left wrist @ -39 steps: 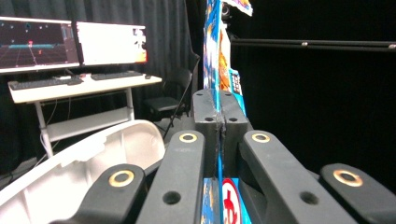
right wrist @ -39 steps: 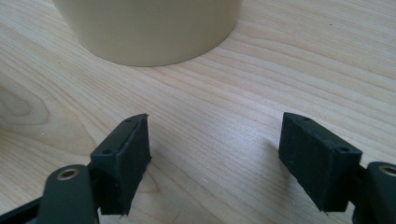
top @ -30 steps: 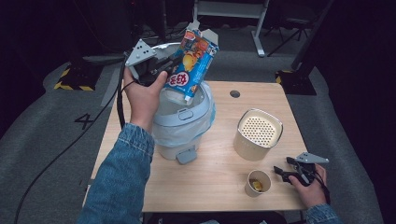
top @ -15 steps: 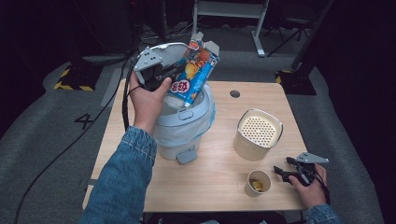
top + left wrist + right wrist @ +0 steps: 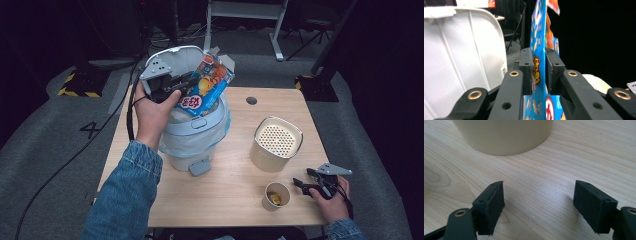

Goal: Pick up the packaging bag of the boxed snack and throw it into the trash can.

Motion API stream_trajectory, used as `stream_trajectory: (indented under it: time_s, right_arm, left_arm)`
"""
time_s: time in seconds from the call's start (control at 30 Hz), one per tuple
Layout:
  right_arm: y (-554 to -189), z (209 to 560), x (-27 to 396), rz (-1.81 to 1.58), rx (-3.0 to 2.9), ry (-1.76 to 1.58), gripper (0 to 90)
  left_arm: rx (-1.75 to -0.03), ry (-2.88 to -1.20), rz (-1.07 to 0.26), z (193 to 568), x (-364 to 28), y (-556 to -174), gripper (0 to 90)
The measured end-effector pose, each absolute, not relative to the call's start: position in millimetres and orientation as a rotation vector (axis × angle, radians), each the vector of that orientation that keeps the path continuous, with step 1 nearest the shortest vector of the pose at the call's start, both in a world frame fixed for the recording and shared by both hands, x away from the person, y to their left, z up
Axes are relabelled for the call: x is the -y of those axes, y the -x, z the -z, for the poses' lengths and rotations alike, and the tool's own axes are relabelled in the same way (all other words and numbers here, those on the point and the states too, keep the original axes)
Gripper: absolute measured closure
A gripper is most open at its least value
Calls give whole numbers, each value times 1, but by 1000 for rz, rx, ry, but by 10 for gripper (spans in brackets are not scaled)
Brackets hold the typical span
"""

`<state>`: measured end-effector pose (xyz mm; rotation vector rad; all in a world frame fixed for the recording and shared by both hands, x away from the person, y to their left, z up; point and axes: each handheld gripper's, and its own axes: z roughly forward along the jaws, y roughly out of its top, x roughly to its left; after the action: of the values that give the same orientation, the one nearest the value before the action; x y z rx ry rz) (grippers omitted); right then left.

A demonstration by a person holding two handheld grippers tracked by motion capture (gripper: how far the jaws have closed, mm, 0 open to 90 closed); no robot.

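My left tool (image 5: 186, 85) has just been easing its jaws apart with the flat snack box (image 5: 206, 86) between them; in the left gripper view the pads (image 5: 527, 71) stand a hair off the glossy blue card (image 5: 539, 62), so I judge the grip is letting go. The box hangs tilted over the mouth of the bin (image 5: 195, 132), whose smooth white lid (image 5: 176, 56) stands up behind it. I read this as the drop step: next I widen further, let the box slide in, then pull clear of the lid. My right tool (image 5: 309, 184) rests open and empty on the pale wood bench (image 5: 235, 200), beside a paper cup (image 5: 276, 195) and a round cream perforated-top container (image 5: 276, 144)
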<state>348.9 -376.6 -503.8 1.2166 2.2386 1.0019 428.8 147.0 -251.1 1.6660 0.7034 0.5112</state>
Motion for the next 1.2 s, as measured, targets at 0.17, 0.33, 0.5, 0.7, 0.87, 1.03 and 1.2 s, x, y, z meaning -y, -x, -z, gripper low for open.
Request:
stream_trajectory:
  time_s: [0.17,0.33,0.5,0.7,0.87,1.03,1.2]
  right_arm:
    - [-349,504,377,-1002,-2239,-1217,252]
    - [-349,504,377,-1002,-2238,-1216,252]
    - [-349,504,377,-1002,-2239,-1216,251]
    - [-349,504,377,-1002,-2239,-1217,251]
    - [-349,504,377,-1002,-2238,-1216,251]
    - [-349,504,377,-1002,-2239,-1217,251]
    - [-349,504,377,-1002,-2238,-1216,251]
  left_arm:
    - [-714,-1717,-511,252,-151,-421,772]
    - [-712,-1758,-495,252,-152,-417,769]
    - [-704,-1789,-454,254,-153,-410,718]
    - [-727,-1824,-431,256,-155,-403,558]
    - [-739,-1922,-569,255,-156,-402,812]
    - [-721,-1862,-575,255,-162,-400,893]
    - [-699,-1748,-554,257,-168,-397,894]
